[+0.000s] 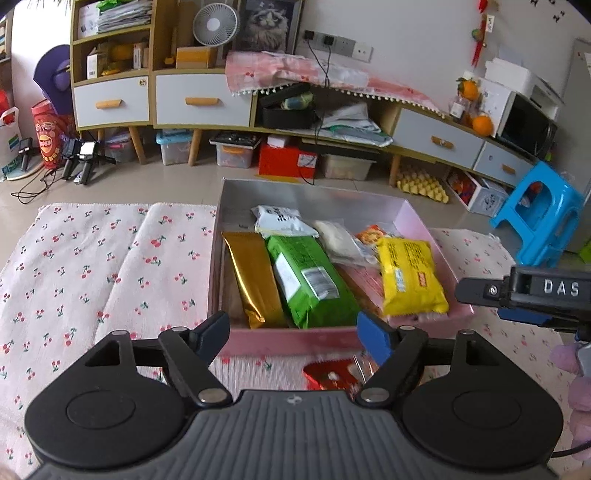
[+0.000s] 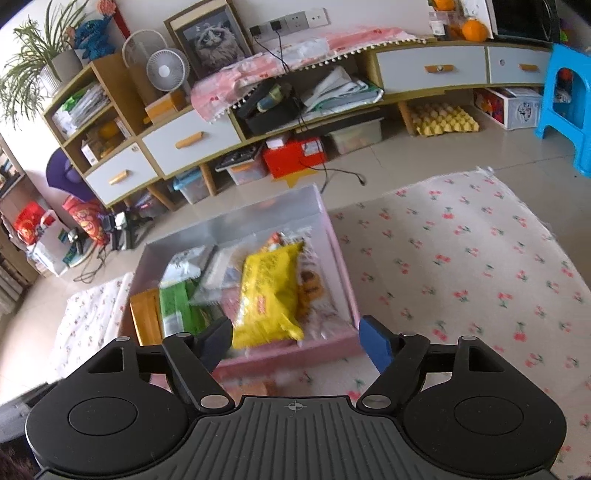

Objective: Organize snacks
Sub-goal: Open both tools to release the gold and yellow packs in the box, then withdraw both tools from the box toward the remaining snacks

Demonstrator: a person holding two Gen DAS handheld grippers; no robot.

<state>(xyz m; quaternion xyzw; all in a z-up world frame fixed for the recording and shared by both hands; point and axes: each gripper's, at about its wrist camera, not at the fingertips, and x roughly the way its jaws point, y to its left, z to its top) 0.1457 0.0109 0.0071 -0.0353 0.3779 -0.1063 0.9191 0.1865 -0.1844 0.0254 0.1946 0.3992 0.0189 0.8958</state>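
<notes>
One red snack packet [image 1: 332, 376] at 6 o'clock of pink box [image 1: 288, 341], nearest left gripper [image 1: 293, 341]; both grippers spread, empty.

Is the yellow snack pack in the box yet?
In. The yellow snack pack lies inside the pink box, on other packets; both claws are open and off it.

floor: beige tiles [image 1: 192, 177] | wall: white [image 1: 406, 29] | cabinet: wood, white drawers [image 1: 199, 99]

Left tongs [image 1: 293, 338] gape empty over pink box [image 1: 295, 338] — gold [image 1: 255, 278], green [image 1: 310, 280], yellow packets [image 1: 410, 275] inside.
</notes>
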